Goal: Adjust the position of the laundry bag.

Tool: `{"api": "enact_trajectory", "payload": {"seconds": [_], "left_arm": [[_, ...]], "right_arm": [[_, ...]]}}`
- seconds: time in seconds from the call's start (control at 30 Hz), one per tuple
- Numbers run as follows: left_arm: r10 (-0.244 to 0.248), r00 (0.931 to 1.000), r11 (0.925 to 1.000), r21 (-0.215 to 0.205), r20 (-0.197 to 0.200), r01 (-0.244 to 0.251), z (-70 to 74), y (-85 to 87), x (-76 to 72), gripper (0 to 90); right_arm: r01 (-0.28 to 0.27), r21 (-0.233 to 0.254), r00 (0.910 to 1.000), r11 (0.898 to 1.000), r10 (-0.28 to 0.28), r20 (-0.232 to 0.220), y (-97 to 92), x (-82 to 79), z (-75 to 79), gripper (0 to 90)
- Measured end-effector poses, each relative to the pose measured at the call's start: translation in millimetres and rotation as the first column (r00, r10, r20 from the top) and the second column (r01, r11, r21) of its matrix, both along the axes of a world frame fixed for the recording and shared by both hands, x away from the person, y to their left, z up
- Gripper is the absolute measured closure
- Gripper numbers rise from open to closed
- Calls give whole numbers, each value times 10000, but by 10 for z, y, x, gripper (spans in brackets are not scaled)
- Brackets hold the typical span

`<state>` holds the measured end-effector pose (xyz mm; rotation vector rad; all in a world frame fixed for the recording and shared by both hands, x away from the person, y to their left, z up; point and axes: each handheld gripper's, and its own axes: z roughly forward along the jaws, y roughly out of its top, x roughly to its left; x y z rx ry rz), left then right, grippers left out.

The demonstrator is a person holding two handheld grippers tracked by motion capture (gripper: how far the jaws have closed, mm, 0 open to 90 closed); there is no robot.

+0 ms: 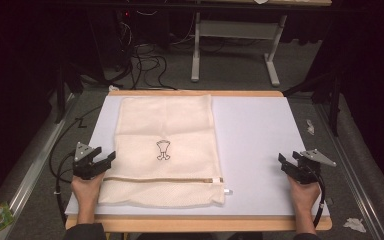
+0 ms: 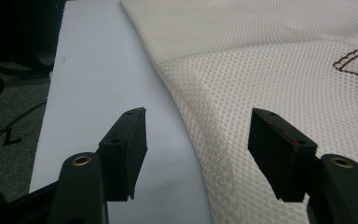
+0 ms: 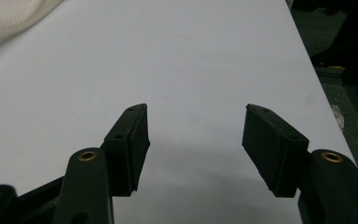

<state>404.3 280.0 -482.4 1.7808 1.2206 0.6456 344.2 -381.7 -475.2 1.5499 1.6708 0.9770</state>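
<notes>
I see the cream mesh laundry bag [image 1: 166,150] lying flat on the counter [image 1: 260,145], left of centre. My left gripper [image 1: 102,161] sits at its 9 o'clock edge, jaws wide, nothing held. My right gripper [image 1: 289,162] rests well apart at 3 o'clock, also wide and empty.
</notes>
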Motion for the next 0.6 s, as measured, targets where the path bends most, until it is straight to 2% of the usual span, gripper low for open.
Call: {"api": "enact_trajectory", "payload": {"seconds": [0.2,0.4,0.5,0.57,0.6], "left_arm": [[36,9999,10000,26,-120,-36,-1,1,11,371],[13,9995,10000,-83,-316,-16,-5,13,32,364],[23,9994,9998,-187,-340,-30,-5,27,33,363],[11,9994,9998,-207,-355,-18,-5,27,35,347],[14,9992,9998,-214,-392,-22,-5,26,39,347]], "right_arm": [[-55,-263,9997,9996,49,-231,32,20,-3,418],[41,-256,9989,9997,-53,-473,28,48,-9,413],[58,-160,9990,9999,-65,-437,14,46,-7,415],[48,134,9990,9999,-42,-436,-13,45,-6,419],[48,134,9990,9999,-42,-436,-13,45,-6,419]]}}
